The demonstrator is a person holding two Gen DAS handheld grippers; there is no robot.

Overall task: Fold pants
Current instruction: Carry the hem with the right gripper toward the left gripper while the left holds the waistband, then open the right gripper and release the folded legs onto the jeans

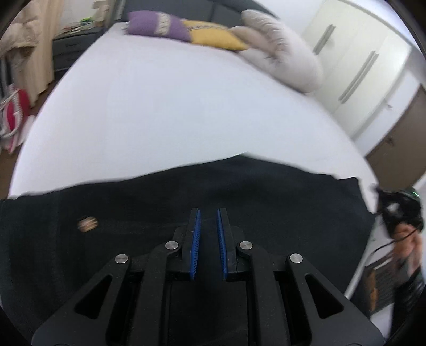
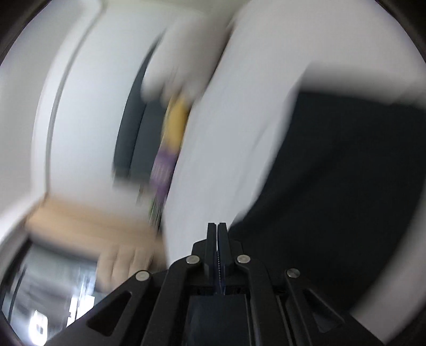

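- Left wrist view: my left gripper (image 1: 208, 213) hangs over the pants (image 1: 186, 202), tilted down at them. Blue ribbed pads nearly together w/ a slim gap, nothing pinched between, so closed and empty.
- Pants are black, spread flat across the near edge of the bed (image 1: 173, 106), far hem a bit wavy. Matte, dense weave, looks like soft knit or fleece. One small round brownish patch or button (image 1: 87, 225) on the left side, too blurred to say which.
- Bed sheet is plain white, smooth, prob. low friction, so the cloth should slide on it easily.
- Far end of the bed: purple pillow (image 1: 157, 25), yellow pillow (image 1: 213, 36), fuzzy pale pillow (image 1: 282, 50). All well apart from the pants.
- My right gripper (image 1: 399, 210) shows at the right edge beside the pants' corner, held in a hand (image 1: 407, 239).
- Right wrist view: heavy blur. My right gripper (image 2: 217, 226) has its jaws pressed shut, no cloth in them. Pants (image 2: 332, 186) fill the right side, dark on white bed (image 2: 226, 133).
- Handling, my guess: light, limp, no stiffness, will sag and crease when lifted. Best grab is an edge or corner, e.g. hem or waistband, both grippers apart so the fold stays even. Thick fabric should pinch well; not fragile.
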